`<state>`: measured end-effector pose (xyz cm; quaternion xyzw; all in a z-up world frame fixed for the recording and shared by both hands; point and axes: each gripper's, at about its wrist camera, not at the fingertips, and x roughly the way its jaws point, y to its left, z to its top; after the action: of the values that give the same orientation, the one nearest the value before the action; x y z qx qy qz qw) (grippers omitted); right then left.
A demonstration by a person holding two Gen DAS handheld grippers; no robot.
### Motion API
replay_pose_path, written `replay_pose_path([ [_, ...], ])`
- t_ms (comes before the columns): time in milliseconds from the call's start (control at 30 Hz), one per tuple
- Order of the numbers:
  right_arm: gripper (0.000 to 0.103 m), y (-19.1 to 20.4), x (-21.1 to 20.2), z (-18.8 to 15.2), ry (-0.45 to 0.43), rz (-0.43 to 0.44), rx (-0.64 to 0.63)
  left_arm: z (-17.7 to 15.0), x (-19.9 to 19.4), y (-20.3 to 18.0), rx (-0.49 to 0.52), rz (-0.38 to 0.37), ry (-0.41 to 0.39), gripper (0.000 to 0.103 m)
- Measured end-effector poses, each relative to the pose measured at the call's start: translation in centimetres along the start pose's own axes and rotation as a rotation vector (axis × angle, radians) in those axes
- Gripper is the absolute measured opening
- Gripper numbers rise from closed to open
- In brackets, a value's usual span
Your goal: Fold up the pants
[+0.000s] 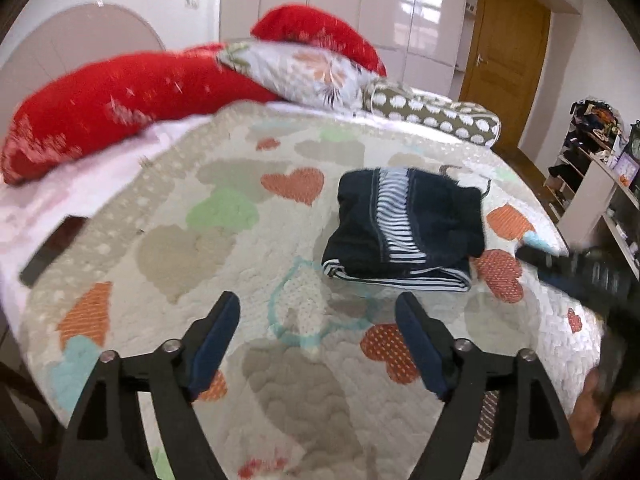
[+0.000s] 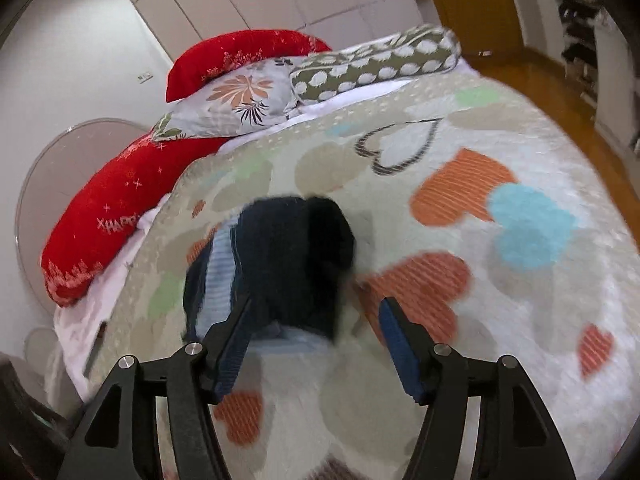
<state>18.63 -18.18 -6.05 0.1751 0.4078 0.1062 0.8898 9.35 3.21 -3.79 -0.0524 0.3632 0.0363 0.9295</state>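
A pair of dark navy pants with a blue-and-white striped side band [image 1: 404, 224] is seen lying folded into a compact stack on a cream quilted bedspread printed with orange, green, beige and blue hearts [image 1: 192, 248]. In the left wrist view the stack sits toward the right edge of the bed, roughly midway along it, with its striped folded edge turned toward the camera. An orange heart is partly covered by its lower right corner.

The left gripper [image 1: 318, 310] is held above the bedspread, near the stack but apart from it; its jaws are spread wide and nothing is held between them. The right gripper [image 2: 316, 314] is likewise spread wide with nothing grasped. In the right wrist view the near end of the pants [image 2: 272, 268] appears between and just beyond its blue-padded fingers [image 2: 394, 344]; contact cannot be judged because of motion blur.

At the head of the bed, long red pillows with white print [image 1: 120, 96] are stacked with a pale floral pillow [image 1: 304, 72] and an olive bolster with white dots [image 1: 436, 114]. A wooden door [image 1: 504, 52] and glossy white wardrobe doors [image 1: 360, 0] are seen behind.
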Motion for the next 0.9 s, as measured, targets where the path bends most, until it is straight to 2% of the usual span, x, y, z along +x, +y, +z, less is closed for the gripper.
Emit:
replay_pose_path([
  [133, 0.070, -0.6, -3.5, -3.6, -0.024, -0.046, -0.005, -0.8, -3.7, -1.0, 0.029, 0.027, -0.074, 0.091],
  [233, 0.071, -1.4, -6.1, -5.8, -0.047, -0.062, 0.028, -1.6, -5.9, -1.9, 0.055, 0.029, -0.105, 0.092],
  [333, 0.074, -2.1, -8.3, -7.4, -0.076, -0.068, 0.081, -2.3, -7.5, -2.9, 0.082, 0.028, -0.103, 0.092],
  [433, 0.078, -2.0, -9.7, -8.4, -0.099, -0.103, 0.070, -2.8, -8.3, -4.7, 0.133, 0.031, -0.088, 0.092],
  [533, 0.079, -1.1, -10.2, -9.4, -0.123, -0.152, -0.004, -3.1, -9.0, -6.3, 0.174, 0.040, -0.104, 0.092],
  [633, 0.079, -0.7, -10.3, -10.0, -0.118, -0.159, -0.043, -3.5, -9.3, -7.2, 0.202, 0.033, -0.107, 0.092],
  [900, 0.079, -1.4, -9.5, -10.3, -0.096, -0.172, -0.026, -3.9, -8.1, -7.2, 0.204, 0.028, -0.044, 0.092],
])
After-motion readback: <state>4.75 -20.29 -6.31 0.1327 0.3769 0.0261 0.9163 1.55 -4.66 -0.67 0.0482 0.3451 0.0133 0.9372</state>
